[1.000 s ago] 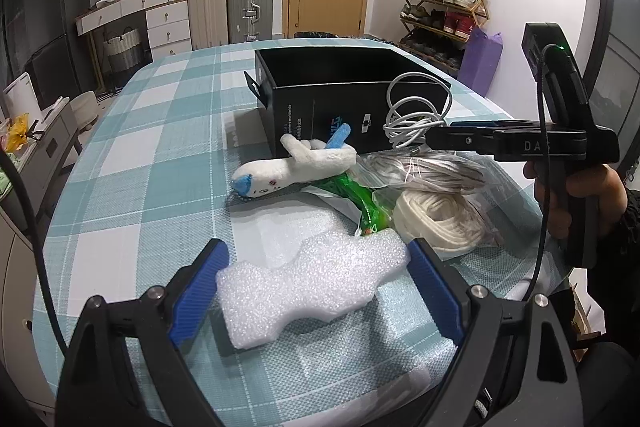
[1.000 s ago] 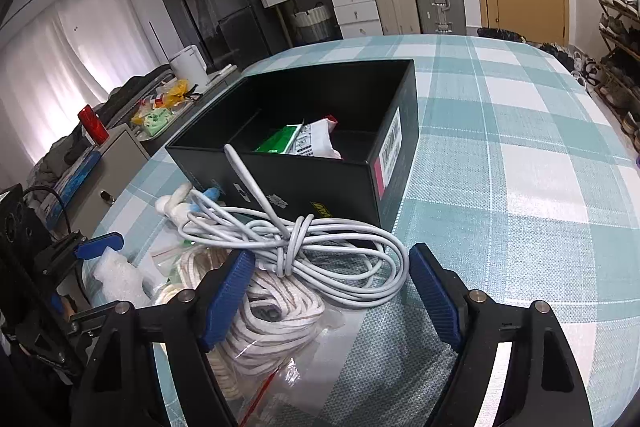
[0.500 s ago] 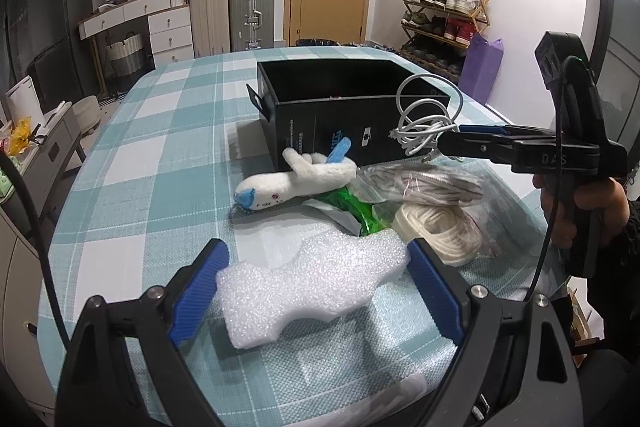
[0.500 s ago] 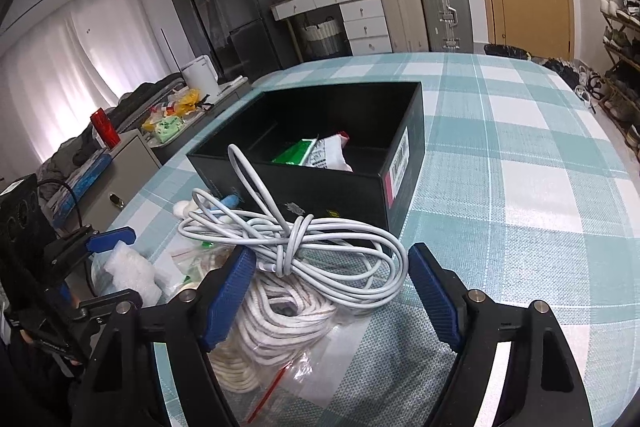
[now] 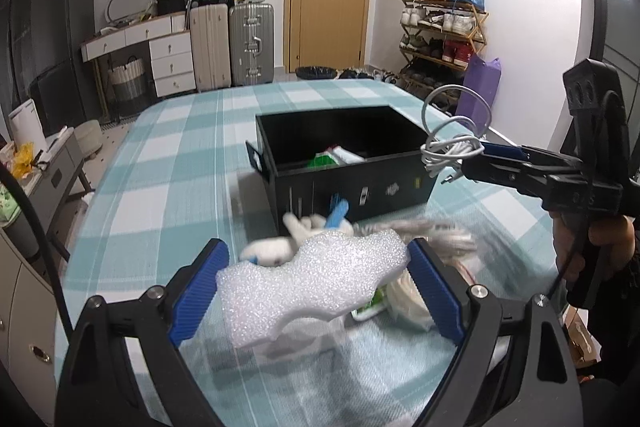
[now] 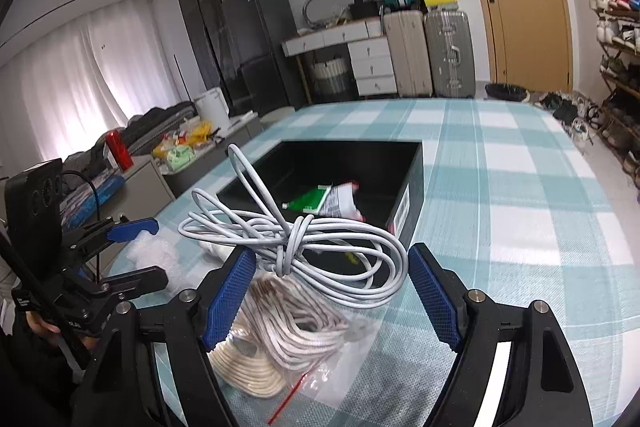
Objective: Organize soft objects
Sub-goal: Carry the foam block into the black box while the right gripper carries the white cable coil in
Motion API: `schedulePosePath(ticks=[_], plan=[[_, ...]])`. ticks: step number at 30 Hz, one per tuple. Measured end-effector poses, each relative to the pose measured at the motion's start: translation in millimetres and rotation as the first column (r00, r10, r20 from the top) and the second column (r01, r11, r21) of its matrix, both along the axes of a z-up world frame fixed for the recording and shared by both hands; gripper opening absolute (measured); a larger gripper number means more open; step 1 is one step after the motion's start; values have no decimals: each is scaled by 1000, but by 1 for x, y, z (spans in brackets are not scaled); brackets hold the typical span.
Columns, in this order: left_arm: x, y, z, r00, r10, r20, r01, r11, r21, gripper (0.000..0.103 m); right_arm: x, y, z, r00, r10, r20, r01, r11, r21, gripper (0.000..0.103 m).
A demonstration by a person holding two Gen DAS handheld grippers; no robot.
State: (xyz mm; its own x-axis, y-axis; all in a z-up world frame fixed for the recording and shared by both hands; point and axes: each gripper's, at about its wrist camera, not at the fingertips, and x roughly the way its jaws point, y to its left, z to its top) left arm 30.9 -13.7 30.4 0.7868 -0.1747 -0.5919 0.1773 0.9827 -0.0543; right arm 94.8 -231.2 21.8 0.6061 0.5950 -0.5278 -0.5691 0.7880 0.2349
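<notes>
My left gripper (image 5: 316, 287) is shut on a white foam piece (image 5: 308, 283) and holds it above the table, short of the black box (image 5: 352, 163). My right gripper (image 6: 328, 291) is shut on a coiled white cable (image 6: 296, 247) and holds it in the air near the box's (image 6: 404, 183) front corner; the cable also shows in the left wrist view (image 5: 452, 143). A white plush plane (image 5: 296, 239) lies on the cloth in front of the box. Bagged rope coils (image 6: 280, 339) lie below the cable.
The box holds a green and white packet (image 6: 324, 199). The table has a teal checked cloth (image 5: 168, 167). A green item (image 5: 372, 303) lies under the foam. Drawers and suitcases (image 5: 232, 43) stand behind, a shoe rack (image 5: 444, 27) at the right.
Both grippers have risen with their loads. The foam piece has lifted off the cloth and moved toward the box. The cable has risen to the level of the box's rim.
</notes>
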Motion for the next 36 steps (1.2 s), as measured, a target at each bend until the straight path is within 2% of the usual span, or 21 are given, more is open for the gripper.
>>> schedulePosePath(ticks=[16, 26, 31, 36], plan=[[50, 1, 23, 997, 18, 69, -16, 999, -32, 90, -2, -3, 28, 986, -128, 104, 126, 992, 29, 80], [83, 0, 21, 996, 19, 83, -17, 1000, -25, 90, 17, 13, 26, 967, -227, 112, 231, 973, -22, 80], [94, -4, 15, 997, 15, 81, -16, 1000, 7, 90, 30, 31, 25, 963, -241, 123, 252, 964, -86, 80], [103, -5, 9, 998, 9, 65, -10, 1000, 6, 90, 46, 40, 20, 960, -261, 102, 271, 958, -97, 80]])
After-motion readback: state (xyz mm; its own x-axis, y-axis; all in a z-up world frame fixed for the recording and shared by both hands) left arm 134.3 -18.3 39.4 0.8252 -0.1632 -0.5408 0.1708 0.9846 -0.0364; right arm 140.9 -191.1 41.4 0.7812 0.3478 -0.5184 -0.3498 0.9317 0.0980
